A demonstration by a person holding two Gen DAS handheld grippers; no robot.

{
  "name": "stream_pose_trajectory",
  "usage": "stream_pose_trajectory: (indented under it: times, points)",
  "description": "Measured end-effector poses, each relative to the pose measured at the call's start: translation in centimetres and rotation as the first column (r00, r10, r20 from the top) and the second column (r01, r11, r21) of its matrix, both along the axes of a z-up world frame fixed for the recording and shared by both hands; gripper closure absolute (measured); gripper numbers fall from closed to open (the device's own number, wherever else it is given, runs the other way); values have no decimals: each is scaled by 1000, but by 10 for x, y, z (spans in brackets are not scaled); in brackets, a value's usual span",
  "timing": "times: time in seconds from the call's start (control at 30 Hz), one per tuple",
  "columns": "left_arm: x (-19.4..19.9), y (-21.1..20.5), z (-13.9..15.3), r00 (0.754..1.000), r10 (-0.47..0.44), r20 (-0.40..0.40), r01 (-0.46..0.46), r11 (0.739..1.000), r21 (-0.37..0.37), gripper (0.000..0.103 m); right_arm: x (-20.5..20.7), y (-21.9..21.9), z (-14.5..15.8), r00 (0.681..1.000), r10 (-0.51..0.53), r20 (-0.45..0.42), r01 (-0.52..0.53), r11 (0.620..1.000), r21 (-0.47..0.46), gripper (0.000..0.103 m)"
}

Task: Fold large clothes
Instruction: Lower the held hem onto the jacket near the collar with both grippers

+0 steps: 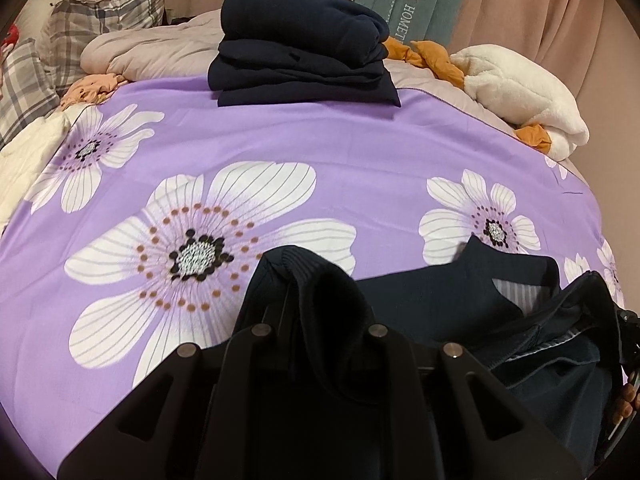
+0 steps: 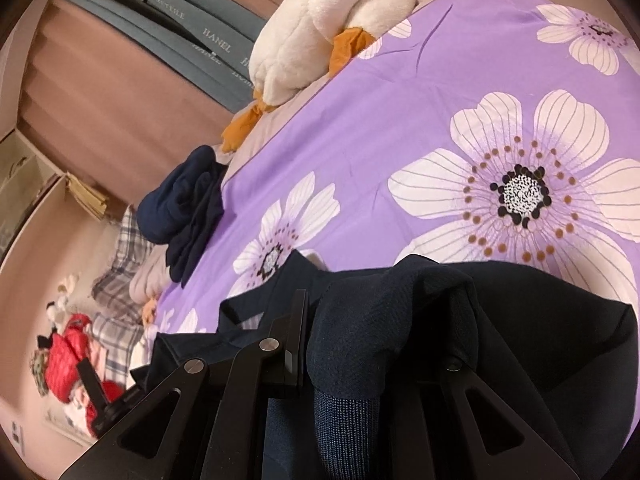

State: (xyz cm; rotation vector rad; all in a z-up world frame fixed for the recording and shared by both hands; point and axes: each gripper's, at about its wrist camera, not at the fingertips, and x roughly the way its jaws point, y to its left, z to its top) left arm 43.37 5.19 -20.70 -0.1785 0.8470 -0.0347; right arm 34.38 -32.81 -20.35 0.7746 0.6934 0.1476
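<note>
A dark navy garment (image 1: 452,292) with a striped lining lies at the near edge of the purple flowered bedspread (image 1: 320,152). My left gripper (image 1: 320,300) is shut on a bunched fold of it, and the cloth drapes over the fingers. My right gripper (image 2: 384,320) is shut on another part of the same navy garment (image 2: 540,320), which covers its right finger; the left finger (image 2: 296,336) shows. The right gripper's edge appears at the far right of the left wrist view.
A stack of folded navy clothes (image 1: 300,44) sits at the bed's far side, also in the right wrist view (image 2: 184,212). A white plush duck (image 1: 520,92) lies at the far right corner. Plaid pillows (image 1: 92,28) and a grey quilt lie at the far left. Pink curtains hang behind.
</note>
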Motion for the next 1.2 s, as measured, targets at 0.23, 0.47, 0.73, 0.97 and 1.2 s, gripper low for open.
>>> stream_pose_trajectory:
  times: [0.23, 0.47, 0.73, 0.97, 1.2]
  points:
    - [14, -7, -5, 1000, -10, -16, 10, 1000, 19, 86, 10, -3, -2, 999, -14, -31, 14, 1000, -9, 88]
    - [20, -6, -15, 999, -7, -33, 7, 1000, 17, 85, 14, -7, -12, 998, -20, -63, 20, 1000, 3, 88]
    - [21, -9, -18, 999, -11, -30, 12, 999, 38, 85, 18, -8, -16, 997, -19, -76, 19, 1000, 6, 88]
    - [21, -10, -21, 1000, -13, -25, 15, 999, 52, 85, 18, -10, -19, 996, -20, -82, 21, 1000, 7, 88]
    - [21, -10, -22, 1000, -15, -26, 17, 998, 58, 85, 19, -10, -20, 996, -21, -88, 22, 1000, 3, 88]
